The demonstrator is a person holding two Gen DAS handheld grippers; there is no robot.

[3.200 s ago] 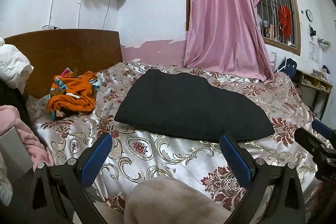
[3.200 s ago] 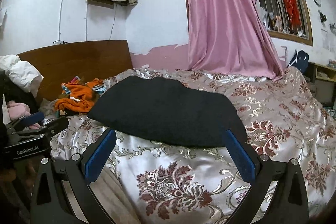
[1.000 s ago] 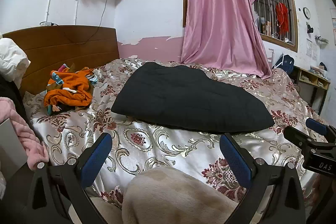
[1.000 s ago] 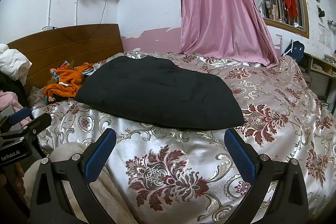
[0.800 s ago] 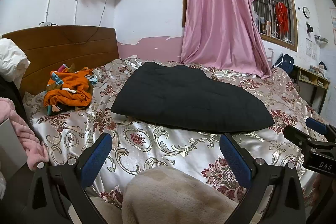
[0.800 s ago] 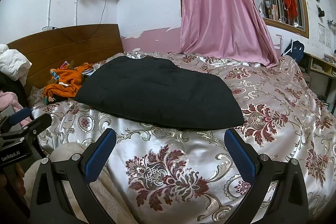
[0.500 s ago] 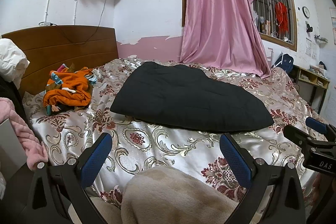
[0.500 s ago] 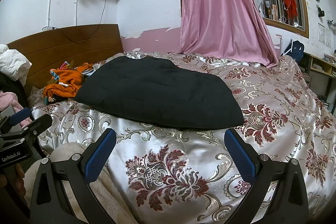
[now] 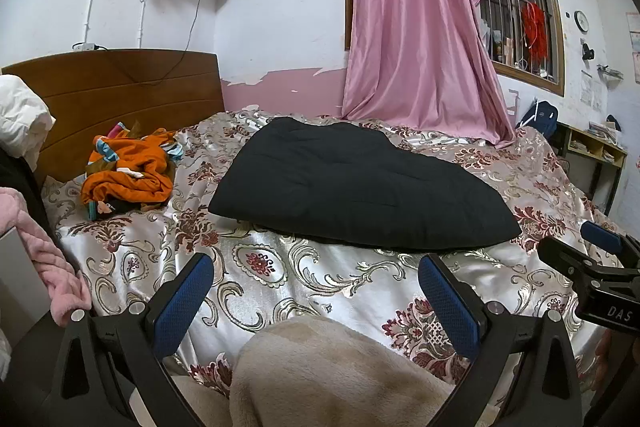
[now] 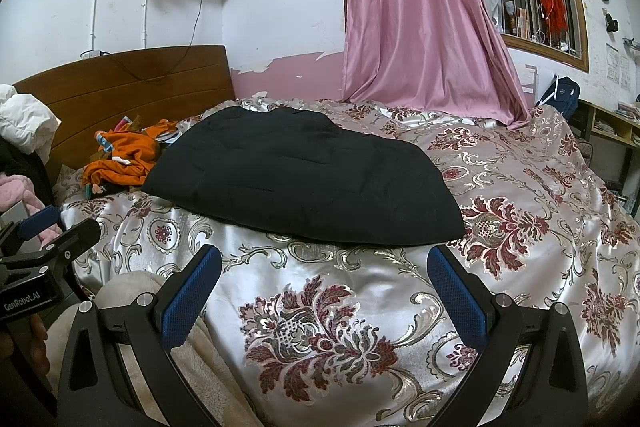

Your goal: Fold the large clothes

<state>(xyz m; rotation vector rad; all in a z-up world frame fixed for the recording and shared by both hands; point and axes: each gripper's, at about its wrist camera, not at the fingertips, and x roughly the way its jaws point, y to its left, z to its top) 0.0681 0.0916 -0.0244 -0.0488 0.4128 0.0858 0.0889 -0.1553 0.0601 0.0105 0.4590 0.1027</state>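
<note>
A large black garment (image 9: pixel 352 187) (image 10: pixel 296 179) lies folded flat in the middle of a bed with a floral satin cover (image 9: pixel 280 267) (image 10: pixel 520 227). My left gripper (image 9: pixel 316 287) stands open short of the garment's near edge, with nothing between its blue-padded fingers; it also shows at the left edge of the right wrist view (image 10: pixel 40 235). My right gripper (image 10: pixel 324 279) is open too, just before the garment's near right corner, and it shows at the right edge of the left wrist view (image 9: pixel 592 251).
An orange crumpled garment (image 9: pixel 128 171) (image 10: pixel 120 155) lies by the wooden headboard (image 9: pixel 120 87). A beige fleece cloth (image 9: pixel 340 375) sits under my left gripper. Pink fabric (image 9: pixel 48 267) lies at the left. A pink curtain (image 9: pixel 416 27) hangs behind the bed.
Over three seconds both grippers drew back and steadied; the black garment stays flat. In the last second almost nothing has moved.
</note>
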